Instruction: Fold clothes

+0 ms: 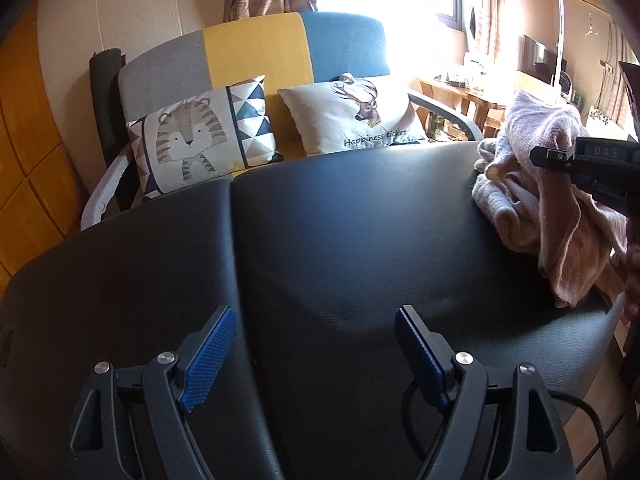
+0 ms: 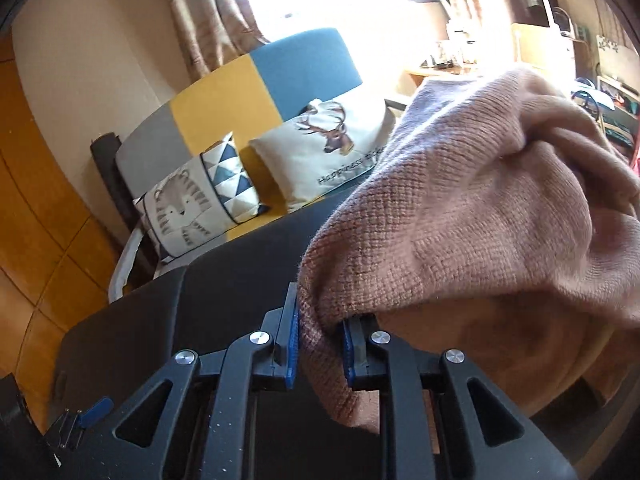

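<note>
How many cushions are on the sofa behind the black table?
2. A tiger-print cushion leans against the sofa's grey and yellow back; a deer-print cushion sits beside it under the blue section. The pink knit may hide others.

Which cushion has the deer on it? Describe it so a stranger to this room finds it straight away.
Start at the sofa with the grey, yellow and blue backrest behind the black padded surface. Two cushions lean against it; the deer cushion is the one nearer the window, under the blue panel. Unlike the tiger cushion with its navy triangles, it is plain cream with an antlered stag's head and the words "Happiness ticket".
</note>
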